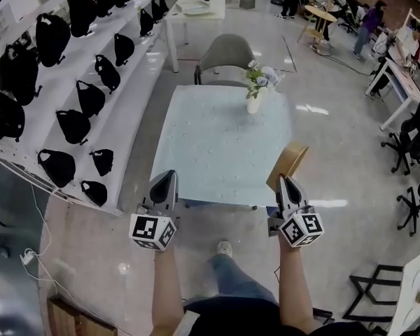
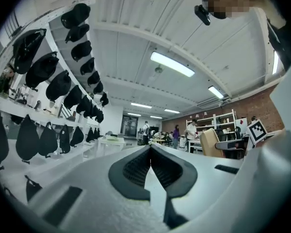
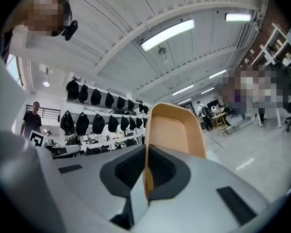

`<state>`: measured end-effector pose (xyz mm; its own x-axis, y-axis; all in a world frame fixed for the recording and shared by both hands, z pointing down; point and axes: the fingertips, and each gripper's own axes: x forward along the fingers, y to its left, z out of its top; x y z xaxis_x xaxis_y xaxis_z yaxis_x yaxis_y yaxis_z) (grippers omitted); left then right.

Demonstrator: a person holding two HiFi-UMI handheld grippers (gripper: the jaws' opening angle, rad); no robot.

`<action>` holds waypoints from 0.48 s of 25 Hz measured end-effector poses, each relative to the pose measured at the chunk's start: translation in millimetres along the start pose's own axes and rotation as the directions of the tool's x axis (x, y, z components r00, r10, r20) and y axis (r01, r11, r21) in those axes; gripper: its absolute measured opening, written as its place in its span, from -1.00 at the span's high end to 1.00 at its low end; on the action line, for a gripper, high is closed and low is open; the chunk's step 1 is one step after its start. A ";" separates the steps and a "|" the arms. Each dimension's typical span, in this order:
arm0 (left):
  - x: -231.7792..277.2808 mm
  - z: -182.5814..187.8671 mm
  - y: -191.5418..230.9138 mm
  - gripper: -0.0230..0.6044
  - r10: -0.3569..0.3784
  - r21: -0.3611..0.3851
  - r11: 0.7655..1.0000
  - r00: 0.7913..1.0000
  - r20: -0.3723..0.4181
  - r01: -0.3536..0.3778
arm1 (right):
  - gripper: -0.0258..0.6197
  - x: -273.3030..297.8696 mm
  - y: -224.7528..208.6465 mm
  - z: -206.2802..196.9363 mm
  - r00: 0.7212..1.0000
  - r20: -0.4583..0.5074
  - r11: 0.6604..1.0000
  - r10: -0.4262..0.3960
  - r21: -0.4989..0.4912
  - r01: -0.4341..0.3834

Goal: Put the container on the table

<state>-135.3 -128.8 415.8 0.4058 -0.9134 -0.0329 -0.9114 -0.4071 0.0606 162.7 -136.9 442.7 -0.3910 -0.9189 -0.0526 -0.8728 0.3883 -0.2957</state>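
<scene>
Between the two jaws of the right gripper point(image 3: 146, 165) stands the thin side wall of the container point(image 3: 177, 130). The dark pads press on this wall from both sides, so the gripper has it firmly. The container is a tan, shallow piece with a rounded rim. It rises up and forward from the jaws, with its hollow side turned toward the camera.

From the head view, I hold the container near the right front corner of the table point(image 1: 217, 152), tilted and leaning to the right. It seems to be in the air and not resting on the table top, but from this steep angle I cannot be sure.

The left gripper point(image 2: 150, 152) is beside it, near the left front corner of the table. Its jaws are closed together, the pads meet at the tips, and nothing is between them.

The table top is pale. On its far side stands a small white vase point(image 1: 253, 103) with flowers, well apart from the container. Behind the table is a grey chair point(image 1: 225, 56). To my left are white shelves point(image 1: 136, 82) with many black bags point(image 1: 73, 125).
</scene>
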 end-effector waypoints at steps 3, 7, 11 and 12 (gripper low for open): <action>34.2 -0.5 12.4 0.92 0.019 -0.001 1.000 1.000 0.002 -0.019 | 0.88 35.4 -17.3 0.3 1.000 -0.018 1.000 0.021 -0.003 -0.021; 69.4 -2.1 22.4 0.92 0.044 -0.001 0.999 0.999 -0.006 -0.044 | 0.88 66.1 -39.1 -0.4 0.998 -0.052 0.999 0.039 -0.019 -0.040; 93.9 -2.7 24.3 0.92 0.047 0.006 0.999 0.999 -0.015 -0.047 | 0.88 85.1 -55.5 3.4 0.998 -0.058 0.999 0.036 -0.025 -0.038; 97.6 -3.6 24.8 0.92 0.046 0.007 0.999 0.999 -0.019 -0.046 | 0.88 88.6 -57.2 3.4 0.998 -0.060 0.999 0.037 -0.024 -0.039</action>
<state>-118.0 -228.0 417.7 0.3649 -0.9310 -0.0109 -0.9294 -0.3649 0.0552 178.9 -240.8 451.7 -0.4398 -0.8981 -0.0066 -0.8639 0.4250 -0.2701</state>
